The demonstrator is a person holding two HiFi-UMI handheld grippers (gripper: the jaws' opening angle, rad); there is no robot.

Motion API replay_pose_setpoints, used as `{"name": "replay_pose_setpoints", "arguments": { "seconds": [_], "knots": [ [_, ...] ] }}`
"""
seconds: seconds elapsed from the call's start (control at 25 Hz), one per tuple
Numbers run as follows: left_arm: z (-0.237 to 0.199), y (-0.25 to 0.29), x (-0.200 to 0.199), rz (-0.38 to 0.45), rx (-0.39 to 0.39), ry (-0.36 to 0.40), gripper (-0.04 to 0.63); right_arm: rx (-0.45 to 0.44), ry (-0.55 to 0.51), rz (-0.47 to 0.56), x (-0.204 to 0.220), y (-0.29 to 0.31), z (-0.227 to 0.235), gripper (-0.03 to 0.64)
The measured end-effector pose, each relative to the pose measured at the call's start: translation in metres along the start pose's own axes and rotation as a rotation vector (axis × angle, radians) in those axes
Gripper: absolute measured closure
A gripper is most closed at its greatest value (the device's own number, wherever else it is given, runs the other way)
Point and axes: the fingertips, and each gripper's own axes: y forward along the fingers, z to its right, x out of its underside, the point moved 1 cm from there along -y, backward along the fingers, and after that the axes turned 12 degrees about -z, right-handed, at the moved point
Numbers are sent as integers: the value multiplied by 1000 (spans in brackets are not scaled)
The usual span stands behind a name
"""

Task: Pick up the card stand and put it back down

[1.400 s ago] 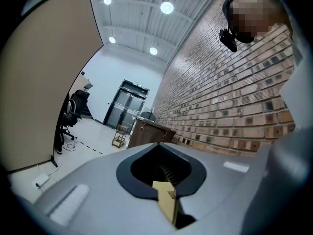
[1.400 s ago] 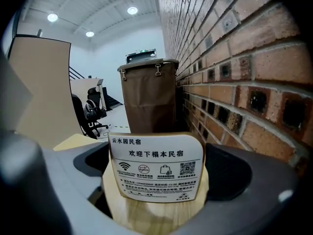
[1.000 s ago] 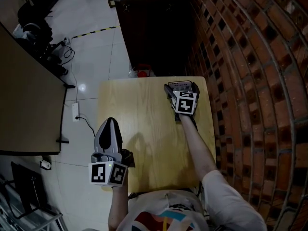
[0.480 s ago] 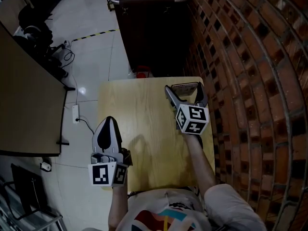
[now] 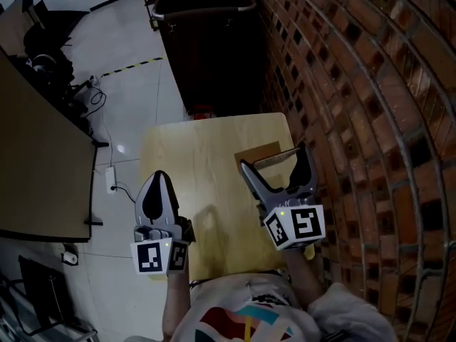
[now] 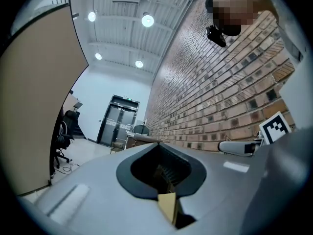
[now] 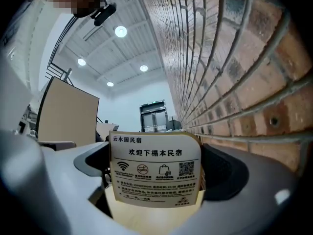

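**Item:** card stand (image 7: 155, 173), a cream printed card in a tan holder.

**Print:** two headlines, "云水园民宿" and "欢迎下榻本民宿". Under them is a row of four symbols: wifi, no-smoking, bag, QR code. The small lines beneath are too fine to read.

**Location:** clamped between the jaws of your right gripper (image 5: 274, 160), over the right side of the table (image 5: 192, 162), just beside the brick wall (image 5: 356, 84).

**Pose:** you hold that gripper tipped upward, toward the ceiling lights (image 7: 121, 31).

**Your left gripper** (image 5: 159, 180): jaws closed together on nothing, at the table's left front edge.
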Motion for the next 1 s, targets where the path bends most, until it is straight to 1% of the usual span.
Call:
{"name": "replay_pose_setpoints", "arguments": {
  "seconds": [0.08,0.2,0.4,0.6,0.72,0.8,0.88,1.0],
  "knots": [
    [11,-1,-3,10,20,8,589,-13,-15,10,-3,-15,-6,43],
    [27,-5,-10,28,52,33,589,-3,-13,34,-8,-33,-8,43],
    [40,-14,-18,49,80,52,589,-2,-1,61,-18,-44,-10,43],
    [44,-18,-21,60,81,49,589,-18,4,67,-22,-48,-14,43],
    [44,-17,-19,52,90,41,589,-25,6,71,-23,-48,-16,43],
    [43,-18,-18,46,80,50,591,-28,7,75,-25,-49,-18,43],
    [41,-20,-20,55,71,49,591,-31,4,80,-27,-49,-20,43],
    [39,-21,-24,82,90,24,589,-30,5,86,-28,-50,-20,43]
  ]
}}
